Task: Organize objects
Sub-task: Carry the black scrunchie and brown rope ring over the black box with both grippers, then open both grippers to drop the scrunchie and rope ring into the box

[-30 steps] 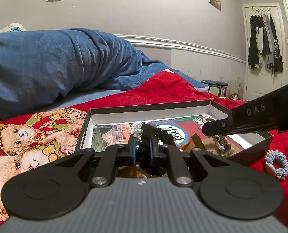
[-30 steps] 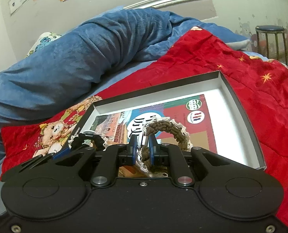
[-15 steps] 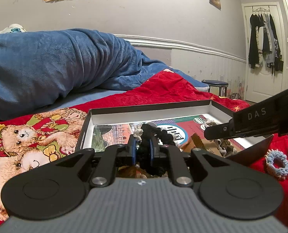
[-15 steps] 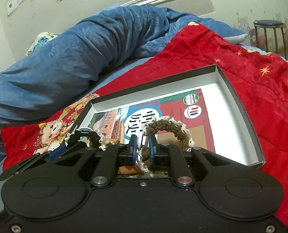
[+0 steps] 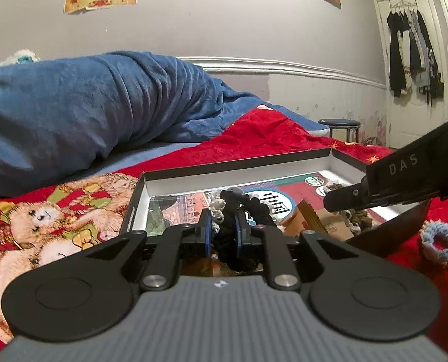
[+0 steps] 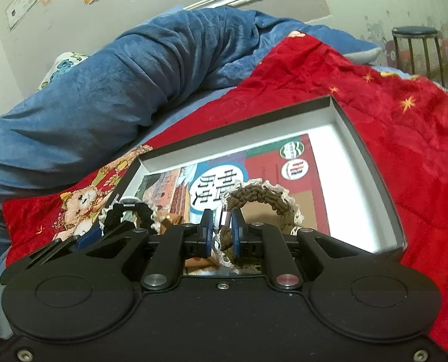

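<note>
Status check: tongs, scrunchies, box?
Left tongs shut on black scrunchie, over box. Right tongs shut on brown scrunchie, same box. Blue scrunchie outside on red blanket. Nothing blocking.

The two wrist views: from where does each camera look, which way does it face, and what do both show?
Left wrist: sits behind the left hand-held gripper, faces across the box toward wall and door; its fingers pinch the black scrunchie; the right tool enters at right.
Right wrist: sits behind the right hand-held gripper, looks down into the box; its fingers pinch the brown scrunchie; the left tool shows at lower left.
Shared: box, both scrunchies, red blanket, blue duvet.
</note>
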A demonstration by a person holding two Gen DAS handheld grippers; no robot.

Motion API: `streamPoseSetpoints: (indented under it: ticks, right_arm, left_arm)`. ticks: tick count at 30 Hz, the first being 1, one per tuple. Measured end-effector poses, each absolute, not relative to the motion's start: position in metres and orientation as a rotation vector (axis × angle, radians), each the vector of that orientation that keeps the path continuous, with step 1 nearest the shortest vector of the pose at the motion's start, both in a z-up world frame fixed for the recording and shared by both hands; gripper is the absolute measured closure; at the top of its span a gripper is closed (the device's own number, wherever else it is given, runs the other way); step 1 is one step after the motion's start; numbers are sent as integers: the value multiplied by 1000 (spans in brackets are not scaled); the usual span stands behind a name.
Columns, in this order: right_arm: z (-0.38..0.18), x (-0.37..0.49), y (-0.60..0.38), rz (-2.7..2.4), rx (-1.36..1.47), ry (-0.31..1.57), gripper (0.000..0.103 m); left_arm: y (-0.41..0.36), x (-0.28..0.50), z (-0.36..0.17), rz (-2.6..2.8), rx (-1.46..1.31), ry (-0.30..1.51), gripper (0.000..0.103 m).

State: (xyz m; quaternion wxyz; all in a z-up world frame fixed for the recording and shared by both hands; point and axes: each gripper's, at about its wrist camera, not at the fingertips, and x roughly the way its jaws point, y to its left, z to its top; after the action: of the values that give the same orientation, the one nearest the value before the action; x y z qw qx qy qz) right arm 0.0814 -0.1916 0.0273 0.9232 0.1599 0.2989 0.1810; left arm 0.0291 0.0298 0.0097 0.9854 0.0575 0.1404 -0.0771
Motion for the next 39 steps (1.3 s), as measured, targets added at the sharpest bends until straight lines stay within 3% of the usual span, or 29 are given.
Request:
streamPoseSetpoints:
  ticks: [5, 7, 8, 12, 16, 21, 23, 27, 29, 31, 36, 39]
  right_arm:
    - [24, 79, -191, 383, 318, 613, 90]
    - [23, 80, -192, 391, 338, 611, 90]
    - [24, 80, -192, 393, 341, 610, 90]
    - [23, 81, -191, 392, 340, 609, 90]
    - [23, 81, -191, 390, 342, 609, 90]
    - [24, 80, -189, 386, 336, 606, 89]
    - [25, 78, -190, 388, 335, 606, 88]
    - [24, 74, -192, 387, 350, 606, 81]
    - [26, 70, -193, 389, 350, 591, 71]
    - [30, 65, -196, 400, 361, 559, 55]
    - [45, 52, -205, 366, 375, 490, 43]
    - [50, 45, -213, 333, 376, 475, 41]
  left_arm:
    - [30, 29, 9, -147, 116, 284, 73]
    - [29, 29, 9, -135, 124, 286, 53]
    - [28, 31, 8, -123, 130, 291, 49]
    - [31, 33, 7, -110, 111, 313, 44]
    - [31, 32, 7, -111, 108, 308, 28]
    - [31, 24, 9, -116, 114, 263, 26]
    - [30, 20, 10, -117, 116, 239, 20]
    - [32, 12, 14, -155, 101, 202, 11]
    - [31, 8, 15, -162, 105, 183, 7]
    - [29, 4, 16, -160, 112, 161, 2]
    - [26, -5, 23, -196, 100, 144, 0]
    - [25, -16, 35, -220, 20, 191, 0]
